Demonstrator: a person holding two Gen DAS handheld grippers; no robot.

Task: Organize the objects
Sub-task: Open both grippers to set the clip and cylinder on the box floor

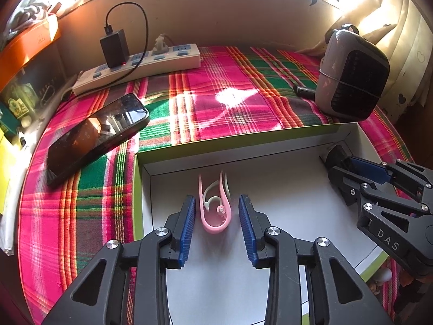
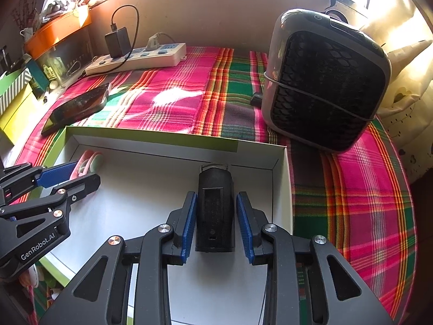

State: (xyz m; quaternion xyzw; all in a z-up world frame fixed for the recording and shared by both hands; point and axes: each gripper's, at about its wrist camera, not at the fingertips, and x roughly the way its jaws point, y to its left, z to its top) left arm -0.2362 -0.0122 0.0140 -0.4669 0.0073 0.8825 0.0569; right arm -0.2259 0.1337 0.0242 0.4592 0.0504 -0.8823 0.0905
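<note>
Lying in the box (image 1: 151, 168), a pink clip (image 1: 213, 205) sits between the left gripper's (image 1: 216, 230) parted pads, untouched. The right gripper (image 2: 216, 224) stands slightly open around a black block (image 2: 215, 216) in the same box, pads just clear.

Both grippers sit low inside the shallow white box (image 1: 270, 146), whose walls hem them in at the back and sides. Between the pink clip (image 1: 213, 205) on the left and the black block (image 2: 215, 211) on the right, the box floor lies open. Beyond the far wall there's bare plaid cloth (image 1: 216, 86) mid-table, flanked by the phone (image 1: 97, 135) and power strip (image 1: 140, 65) left, the grey fan unit (image 2: 324, 81) right.
</note>
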